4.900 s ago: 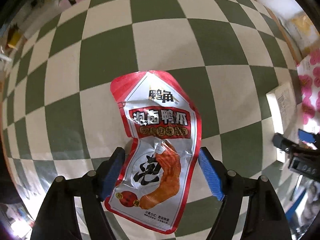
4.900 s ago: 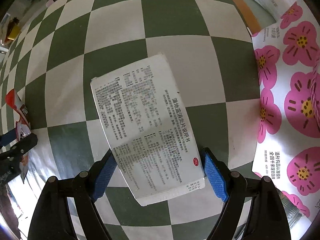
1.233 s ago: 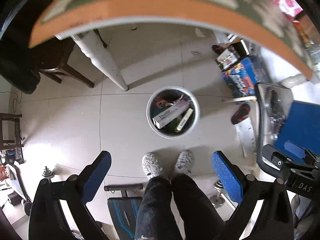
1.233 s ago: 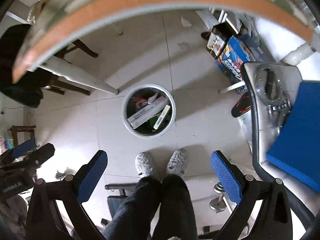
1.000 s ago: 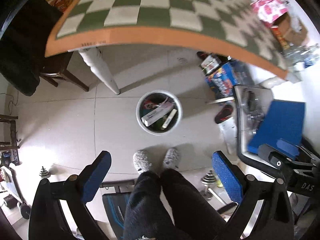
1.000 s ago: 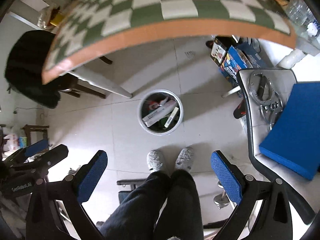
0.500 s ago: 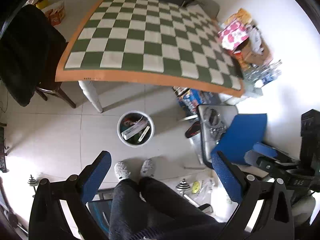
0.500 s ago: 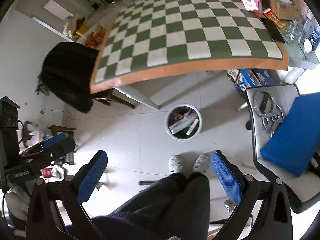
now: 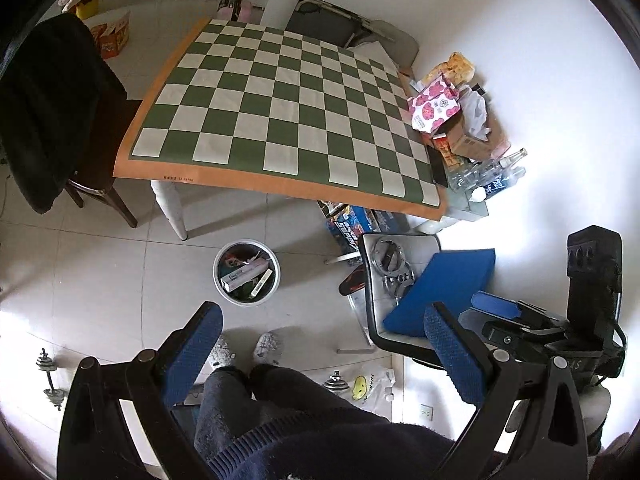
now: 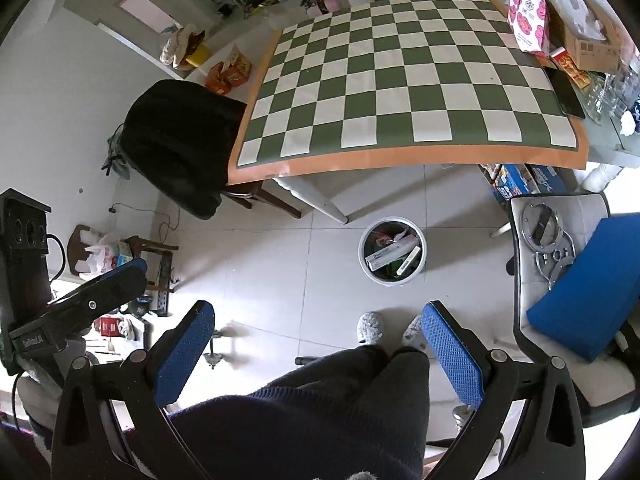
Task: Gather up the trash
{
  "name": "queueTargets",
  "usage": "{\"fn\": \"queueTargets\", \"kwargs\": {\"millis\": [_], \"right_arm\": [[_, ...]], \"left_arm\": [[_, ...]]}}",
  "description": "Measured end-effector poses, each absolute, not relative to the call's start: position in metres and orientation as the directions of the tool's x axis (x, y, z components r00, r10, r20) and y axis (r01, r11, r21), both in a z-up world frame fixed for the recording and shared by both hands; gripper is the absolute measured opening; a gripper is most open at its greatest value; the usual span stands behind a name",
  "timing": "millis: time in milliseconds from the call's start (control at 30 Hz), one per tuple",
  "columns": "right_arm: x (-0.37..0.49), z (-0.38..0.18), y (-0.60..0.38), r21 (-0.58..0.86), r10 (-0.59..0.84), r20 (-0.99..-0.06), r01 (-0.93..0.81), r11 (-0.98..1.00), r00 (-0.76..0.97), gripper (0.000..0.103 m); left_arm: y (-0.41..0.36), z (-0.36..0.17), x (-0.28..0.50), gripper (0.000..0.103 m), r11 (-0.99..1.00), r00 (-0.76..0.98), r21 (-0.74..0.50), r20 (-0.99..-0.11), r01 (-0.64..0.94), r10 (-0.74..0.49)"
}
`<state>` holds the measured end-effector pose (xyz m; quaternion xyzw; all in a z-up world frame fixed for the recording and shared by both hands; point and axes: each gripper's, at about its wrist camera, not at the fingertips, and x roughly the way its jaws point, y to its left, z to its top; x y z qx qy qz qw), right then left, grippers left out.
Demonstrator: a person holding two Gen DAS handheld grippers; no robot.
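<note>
Left wrist view: the left gripper [image 9: 320, 356] is spread wide, holding nothing, high above the floor. The right gripper [image 10: 318, 350] is likewise agape. The white bin [image 9: 224, 292] beside the checkered surface [image 9: 280, 112] holds boxes and what looks like wrappers

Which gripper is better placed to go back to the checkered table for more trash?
Neither clearly. The left gripper and right gripper are both open, empty and raised far from the green-and-white checkered table, whose checkered top shows no trash.
</note>
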<state>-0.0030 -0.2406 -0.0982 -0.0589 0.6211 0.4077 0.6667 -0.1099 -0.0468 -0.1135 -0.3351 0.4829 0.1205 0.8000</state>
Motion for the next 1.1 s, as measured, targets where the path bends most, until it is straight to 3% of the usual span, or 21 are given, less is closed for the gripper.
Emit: {"fn": "queueTargets", "kwargs": {"millis": [1100], "right_arm": [[-0.007,-0.09,-0.24,0.43,0.453,-0.881,-0.635,0.642,-0.138,0.103]], "left_arm": [[-0.052,-0.105,-0.122,0.103,0.76,0.505,-0.422,-0.851,-0.495,-0.144]]}}
